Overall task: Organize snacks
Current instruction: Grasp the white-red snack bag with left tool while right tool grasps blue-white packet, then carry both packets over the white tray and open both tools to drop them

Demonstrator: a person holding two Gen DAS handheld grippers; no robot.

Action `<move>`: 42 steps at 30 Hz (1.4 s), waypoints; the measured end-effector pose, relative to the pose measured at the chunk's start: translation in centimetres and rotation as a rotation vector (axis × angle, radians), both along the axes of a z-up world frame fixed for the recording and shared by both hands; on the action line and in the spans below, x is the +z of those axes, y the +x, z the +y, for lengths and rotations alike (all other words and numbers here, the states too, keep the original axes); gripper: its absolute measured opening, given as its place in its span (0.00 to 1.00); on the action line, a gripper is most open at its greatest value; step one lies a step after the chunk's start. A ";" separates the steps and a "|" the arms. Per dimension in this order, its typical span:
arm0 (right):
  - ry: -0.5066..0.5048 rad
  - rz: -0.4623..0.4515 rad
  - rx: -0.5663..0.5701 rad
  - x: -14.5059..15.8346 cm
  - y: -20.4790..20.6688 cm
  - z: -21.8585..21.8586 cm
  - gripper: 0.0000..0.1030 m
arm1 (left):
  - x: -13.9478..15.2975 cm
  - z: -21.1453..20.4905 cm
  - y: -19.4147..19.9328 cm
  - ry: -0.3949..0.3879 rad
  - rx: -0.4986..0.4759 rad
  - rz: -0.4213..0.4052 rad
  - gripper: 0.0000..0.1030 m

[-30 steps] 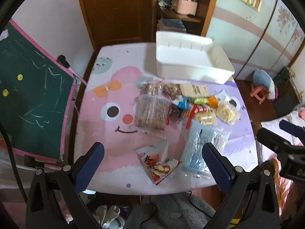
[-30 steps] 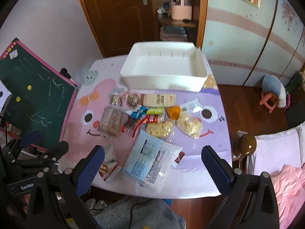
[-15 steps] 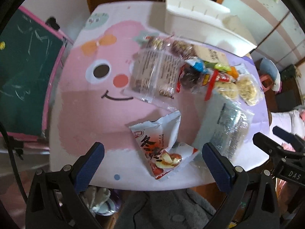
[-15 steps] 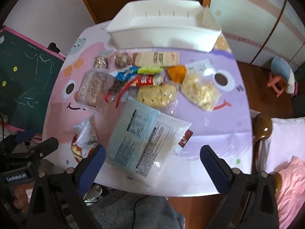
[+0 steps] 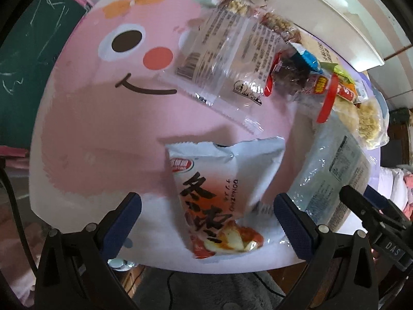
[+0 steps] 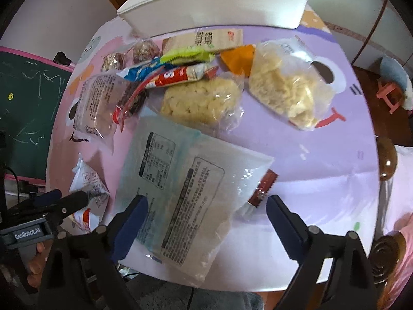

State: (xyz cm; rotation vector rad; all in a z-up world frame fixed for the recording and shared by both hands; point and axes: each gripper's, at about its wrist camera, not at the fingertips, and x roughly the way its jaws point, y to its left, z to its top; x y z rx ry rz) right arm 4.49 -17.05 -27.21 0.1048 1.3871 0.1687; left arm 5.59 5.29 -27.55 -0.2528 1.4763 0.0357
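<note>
Between left gripper [image 5: 206, 222] fingers, snack bag [image 5: 219, 188]

A child's room at home: a cartoon-face tabletop [image 5: 103, 129], a pink-framed chalkboard [image 6: 23, 98] at its left edge, a small pink stool [image 6: 389, 95] on wood floor, and wardrobe doors [image 6: 361, 5].

Colours of the snacks and the table

The tablecloth [image 5: 85, 118] is pink with a cartoon face and lilac on the other side; the snack bag [image 5: 219, 180] is white with black characters; the big packet [image 6: 180, 188] pale blue; the bin [image 6: 214, 7] white.
</note>
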 end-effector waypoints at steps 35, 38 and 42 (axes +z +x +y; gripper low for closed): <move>0.139 -0.365 0.241 15.6 -1.7 -1.0 0.03 | 14.1 -5.2 -2.8 0.132 -0.063 -0.357 0.37; 0.123 -0.435 0.246 19.0 -1.2 -1.6 0.03 | 17.2 -5.8 -1.2 0.153 -0.090 -0.428 0.37; 0.101 -0.516 0.239 22.6 0.3 -2.1 0.03 | 20.8 -6.9 1.0 0.176 -0.130 -0.499 0.37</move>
